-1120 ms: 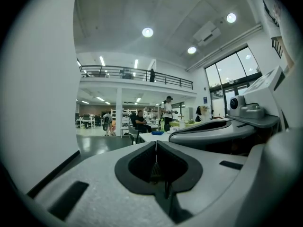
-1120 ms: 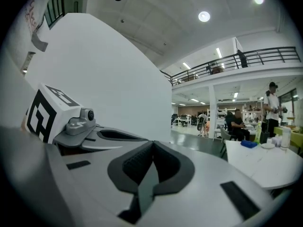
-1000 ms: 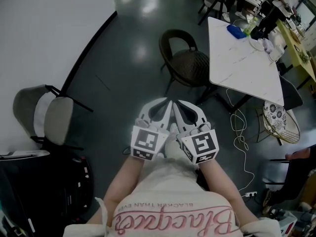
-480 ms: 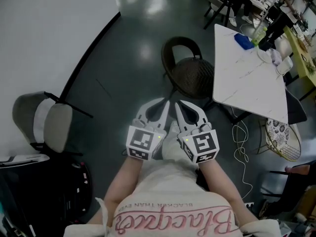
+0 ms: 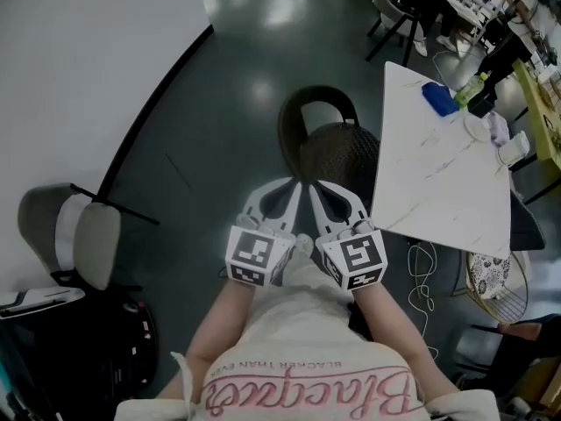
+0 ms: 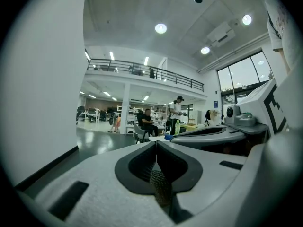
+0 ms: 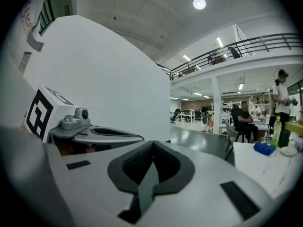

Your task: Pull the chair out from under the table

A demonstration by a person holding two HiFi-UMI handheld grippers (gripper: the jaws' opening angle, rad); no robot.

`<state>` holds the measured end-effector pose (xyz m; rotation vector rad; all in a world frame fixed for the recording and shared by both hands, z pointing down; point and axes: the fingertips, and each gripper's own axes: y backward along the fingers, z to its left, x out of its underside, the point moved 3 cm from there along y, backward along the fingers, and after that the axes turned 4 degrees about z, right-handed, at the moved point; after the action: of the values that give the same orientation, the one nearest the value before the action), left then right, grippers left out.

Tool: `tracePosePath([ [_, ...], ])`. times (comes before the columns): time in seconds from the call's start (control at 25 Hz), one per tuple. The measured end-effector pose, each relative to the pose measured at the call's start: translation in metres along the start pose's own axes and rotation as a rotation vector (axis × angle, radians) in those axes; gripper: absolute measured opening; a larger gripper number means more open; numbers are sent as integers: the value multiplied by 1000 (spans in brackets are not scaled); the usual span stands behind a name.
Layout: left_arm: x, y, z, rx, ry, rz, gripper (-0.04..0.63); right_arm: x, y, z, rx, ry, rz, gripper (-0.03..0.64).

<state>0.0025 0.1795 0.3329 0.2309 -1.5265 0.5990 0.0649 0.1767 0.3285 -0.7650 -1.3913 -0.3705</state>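
Observation:
A dark wicker chair with a rounded back stands on the dark floor, its seat tucked partly under the left edge of the white marble table. My left gripper and right gripper are held side by side in front of my chest. Both point at the chair and hang short of its seat, touching nothing. Each is shut and empty, with its jaw tips meeting. In the left gripper view the left gripper shows a patch of wicker through its gap. The right gripper has the table's corner to its right.
A curved white wall runs along the left. A grey padded chair and a black bag stand at the lower left. Cables and a round wire basket lie beside the table. A blue object and a bottle sit on top.
I have walked forward: the chair and table have come closer and slid down towards the grippers. Both grippers keep the same pose, still shut.

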Motion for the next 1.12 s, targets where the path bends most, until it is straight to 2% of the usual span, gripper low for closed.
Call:
tracePosePath([
  [0.52,-7,-140,64,-32,81,75,6,-10,-96,-115,-48,-36,43,3],
  [0.84,-1,-184,94,-12,106,135,9,-5,-134,-150,-30,-96,77,3],
  [0.88,1,-187,97,-4,115,146,18,-4,-139,-151,-29,-104,81,3],
  [0.92,4,-190,100,7,123,162,58,-3,-144,-152,-28,-113,86,3],
  [0.96,7,-193,103,19,128,181,140,-2,-149,-153,-26,-122,90,3],
  [1.0,10,-196,107,27,131,198,168,-2,-154,-154,-23,-130,93,3],
  [1.12,15,-205,123,28,136,220,179,-4,-169,-157,-8,-149,100,3],
])
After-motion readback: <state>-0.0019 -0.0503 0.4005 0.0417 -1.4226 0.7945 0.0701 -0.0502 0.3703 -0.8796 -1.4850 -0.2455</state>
